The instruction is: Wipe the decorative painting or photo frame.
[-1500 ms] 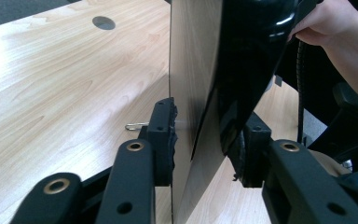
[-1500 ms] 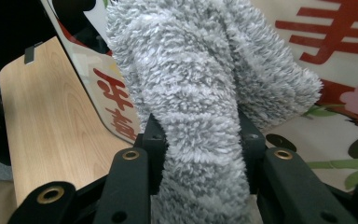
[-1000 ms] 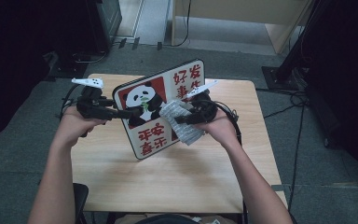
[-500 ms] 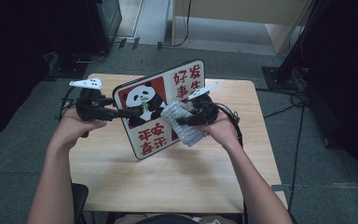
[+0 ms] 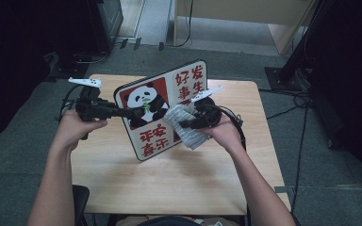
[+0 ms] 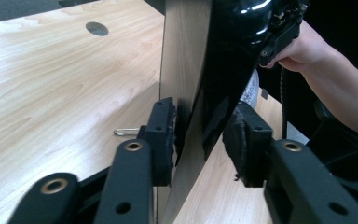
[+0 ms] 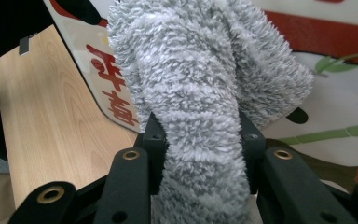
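Note:
A panda sign board [image 5: 152,140] with red characters stands tilted up on the wooden table [image 5: 169,183]. My left gripper [image 5: 131,113] has just been closing on the board's left edge. In the left gripper view its pads [image 6: 165,135] sit against both faces of the board [image 6: 186,70]. My right gripper [image 5: 185,124] is shut on a grey fluffy cloth [image 5: 189,134] that lies against the board's front. In the right gripper view the cloth [image 7: 200,88] bulges between the jaws [image 7: 200,140], with the board's picture [image 7: 335,116] just behind it.
The table has a round cable hole [image 6: 97,28] behind the board. A small metal wire piece [image 6: 125,131] lies on the table by the board's back. The person's right hand [image 6: 303,46] shows past the board. Dark equipment and cables [image 5: 306,99] surround the table on the grey floor.
The left gripper's jaws have narrowed onto the board's left edge. Both hands, the board and the cloth stay where they were.

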Available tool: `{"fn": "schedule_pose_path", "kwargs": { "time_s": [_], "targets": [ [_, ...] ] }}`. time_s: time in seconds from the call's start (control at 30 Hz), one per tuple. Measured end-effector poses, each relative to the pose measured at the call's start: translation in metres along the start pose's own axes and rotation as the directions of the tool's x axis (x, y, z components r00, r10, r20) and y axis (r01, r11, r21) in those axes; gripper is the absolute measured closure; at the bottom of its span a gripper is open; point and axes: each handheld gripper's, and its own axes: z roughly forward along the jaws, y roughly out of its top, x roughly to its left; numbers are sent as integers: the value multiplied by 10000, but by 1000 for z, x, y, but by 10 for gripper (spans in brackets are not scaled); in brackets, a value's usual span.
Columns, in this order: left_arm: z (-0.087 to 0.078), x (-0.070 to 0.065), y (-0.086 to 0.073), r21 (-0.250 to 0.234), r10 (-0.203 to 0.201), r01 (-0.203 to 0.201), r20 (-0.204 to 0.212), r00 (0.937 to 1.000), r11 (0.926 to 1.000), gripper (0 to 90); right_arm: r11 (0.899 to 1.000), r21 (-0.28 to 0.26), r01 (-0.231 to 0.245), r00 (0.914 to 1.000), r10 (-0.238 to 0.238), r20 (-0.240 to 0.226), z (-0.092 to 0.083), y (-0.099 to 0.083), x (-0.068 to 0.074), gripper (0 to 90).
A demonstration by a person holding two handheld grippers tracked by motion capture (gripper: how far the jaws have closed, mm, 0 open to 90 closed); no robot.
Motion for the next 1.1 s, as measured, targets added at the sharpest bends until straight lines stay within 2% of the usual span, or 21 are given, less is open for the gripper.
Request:
{"fn": "schedule_pose_path", "kwargs": {
  "time_s": [0.3, 0.5, 1.1],
  "targets": [
    [0, 0, 0, -82, 246, -248, -231, 9994, 9997, 699, 9998, 150, -134, 9999, 135, -65, 7, -6, -1, 659],
    [-2, 0, 0, -91, 70, -71, -196, 9998, 9999, 746, 9996, 242, -147, 9998, 150, -128, 14, -12, -3, 659],
    [-2, 0, 0, -78, 259, -261, -281, 9993, 9996, 757, 9976, 517, -461, 9986, 474, -234, 30, -28, -9, 659]
  ]
}}
